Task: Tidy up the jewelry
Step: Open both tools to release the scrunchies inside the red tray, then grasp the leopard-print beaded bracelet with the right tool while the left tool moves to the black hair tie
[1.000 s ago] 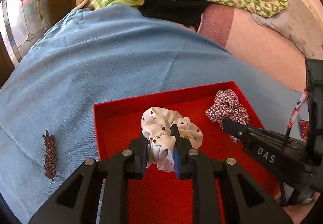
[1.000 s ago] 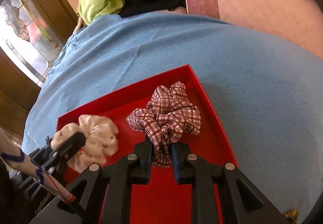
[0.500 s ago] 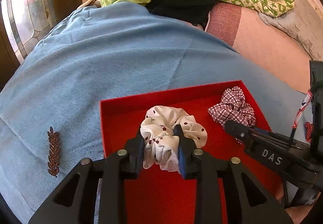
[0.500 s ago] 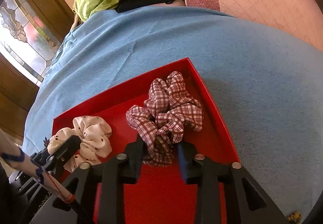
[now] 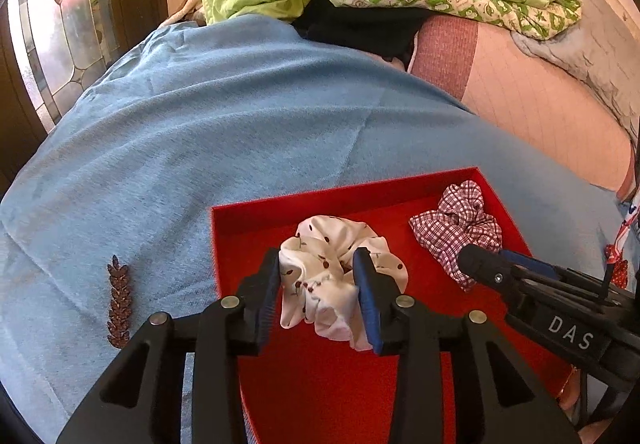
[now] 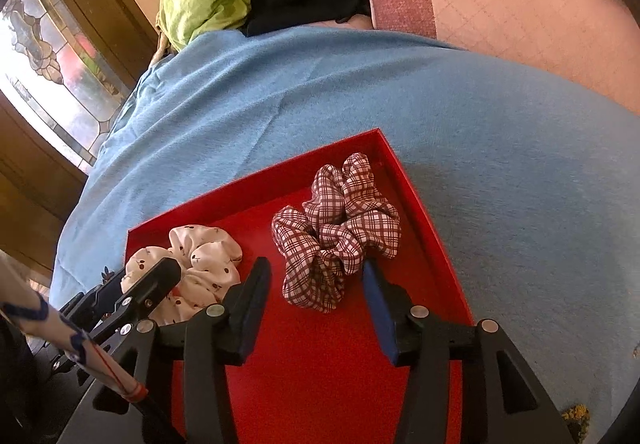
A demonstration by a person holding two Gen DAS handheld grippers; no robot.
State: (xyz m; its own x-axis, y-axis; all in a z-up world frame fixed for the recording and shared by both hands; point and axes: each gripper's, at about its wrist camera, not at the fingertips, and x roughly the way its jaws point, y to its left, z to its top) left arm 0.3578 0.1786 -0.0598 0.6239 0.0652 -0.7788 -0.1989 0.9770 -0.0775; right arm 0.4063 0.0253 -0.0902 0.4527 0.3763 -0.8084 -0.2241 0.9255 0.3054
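Red tray (image 5: pixel 352 195) lying lower centre on blue cloth (image 5: pixel 240 131). We are judging both scrunchies light, soft, compressible; taking bunched fabric edge.

Plaid scrunchie (image 6: pixel 336 228): tray's right side; right gripper (image 6: pixel 316 296) spread, straddling loosely.

White scrunchie (image 5: pixel 332 276): tray centre; left gripper (image 5: pixel 316 292) parted, flanking.

Leaf brooch (image 5: pixel 119 304): lower left, outside tray; stiff, thin.

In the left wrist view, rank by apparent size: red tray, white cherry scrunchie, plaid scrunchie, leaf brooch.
1. red tray
2. white cherry scrunchie
3. plaid scrunchie, though it lies farther away and partly behind the right gripper, so real size is unsure
4. leaf brooch

Two scrunchies (image 5: pixel 340 276) (image 5: pixel 456 232); one tray (image 5: pixel 344 199); one brooch (image 5: pixel 119 302)
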